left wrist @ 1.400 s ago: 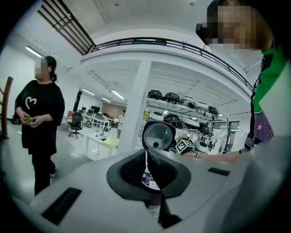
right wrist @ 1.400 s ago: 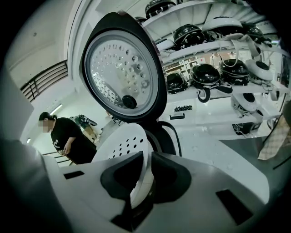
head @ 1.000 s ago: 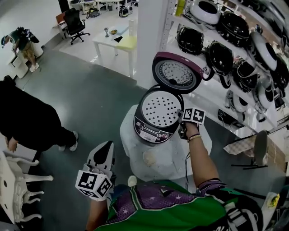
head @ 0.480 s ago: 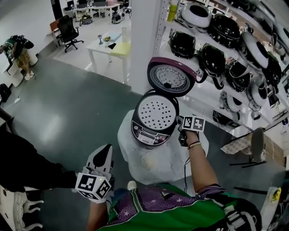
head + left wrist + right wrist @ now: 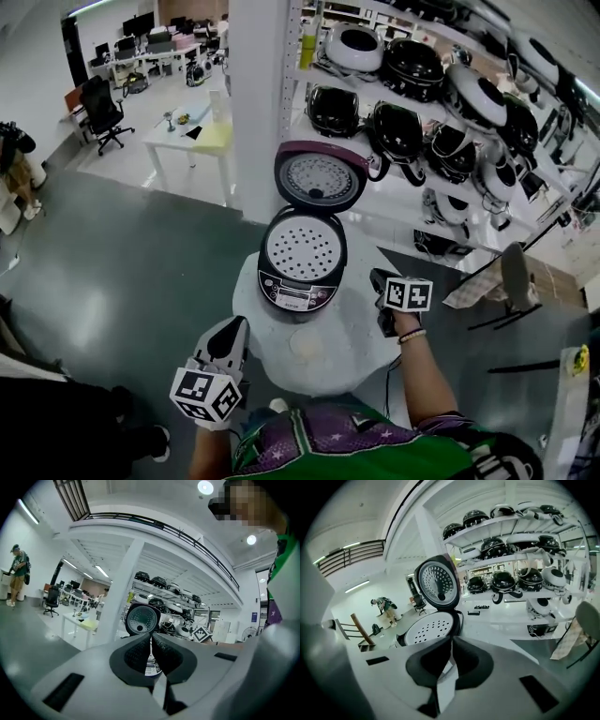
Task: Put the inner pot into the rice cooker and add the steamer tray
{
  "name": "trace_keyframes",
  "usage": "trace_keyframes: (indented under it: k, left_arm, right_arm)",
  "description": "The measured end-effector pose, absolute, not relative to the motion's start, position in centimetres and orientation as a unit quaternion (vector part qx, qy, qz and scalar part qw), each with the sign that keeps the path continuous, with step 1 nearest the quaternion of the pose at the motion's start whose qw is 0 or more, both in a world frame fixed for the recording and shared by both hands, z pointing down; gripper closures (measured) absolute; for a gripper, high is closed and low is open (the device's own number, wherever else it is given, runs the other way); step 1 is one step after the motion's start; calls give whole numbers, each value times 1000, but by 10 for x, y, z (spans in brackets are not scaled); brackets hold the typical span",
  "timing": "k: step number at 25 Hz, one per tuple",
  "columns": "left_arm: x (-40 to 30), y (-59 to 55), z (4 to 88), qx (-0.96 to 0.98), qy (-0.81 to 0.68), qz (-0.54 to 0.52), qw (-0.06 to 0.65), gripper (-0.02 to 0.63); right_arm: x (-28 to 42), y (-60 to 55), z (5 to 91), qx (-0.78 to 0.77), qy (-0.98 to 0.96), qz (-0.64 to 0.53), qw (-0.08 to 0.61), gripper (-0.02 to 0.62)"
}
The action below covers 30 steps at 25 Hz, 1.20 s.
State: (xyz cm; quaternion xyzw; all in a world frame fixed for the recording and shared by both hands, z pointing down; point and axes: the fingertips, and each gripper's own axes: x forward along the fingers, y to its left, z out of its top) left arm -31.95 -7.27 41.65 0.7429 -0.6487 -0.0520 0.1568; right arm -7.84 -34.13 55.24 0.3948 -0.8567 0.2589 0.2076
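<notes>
The purple-and-black rice cooker [image 5: 289,292] stands on a small round white table [image 5: 361,349] with its lid [image 5: 321,176] raised. The white perforated steamer tray [image 5: 302,247] lies flat in its mouth and hides the inner pot. My right gripper [image 5: 378,277] hovers to the right of the cooker, clear of its rim, shut with nothing in it. In the right gripper view its jaws [image 5: 452,641] meet below the tray [image 5: 426,627]. My left gripper [image 5: 234,328] is low at the table's near left edge, shut and empty, and points at the cooker [image 5: 140,619].
Shelves [image 5: 441,103] behind and to the right carry several other rice cookers. A white pillar [image 5: 253,94] rises behind the cooker, with a white desk [image 5: 187,141] to its left. A person in dark clothes [image 5: 56,422] stands at lower left. A folding stand [image 5: 511,281] is on the right.
My right gripper pulled back from the cooker's right rim toward me and stands farther from it. The left gripper stayed put. The person at left moved down out of most of the view.
</notes>
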Motion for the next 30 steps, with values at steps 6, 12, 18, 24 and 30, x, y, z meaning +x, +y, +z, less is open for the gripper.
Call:
trace_keyframes:
  k: [6, 12, 18, 24, 30]
  left_arm:
    - [-296, -76, 423, 781, -600, -44, 169, 575]
    - [-278, -66, 419, 789, -591, -40, 162, 575]
    - [-241, -49, 390, 787, -600, -42, 133, 575]
    - [-179, -34, 363, 785, -612, -38, 90, 575]
    - [-128, -7, 340, 775, -628, -36, 59, 575]
  right_arm:
    - [-15, -280, 527, 445, -843, 254, 165, 589]
    - [25, -238, 493, 466, -849, 223, 116, 589]
    - [56, -196, 430, 448, -877, 168, 53, 589]
    - [99, -135, 386, 412, -904, 113, 33, 589]
    - [163, -87, 348, 409, -910, 73, 4, 589]
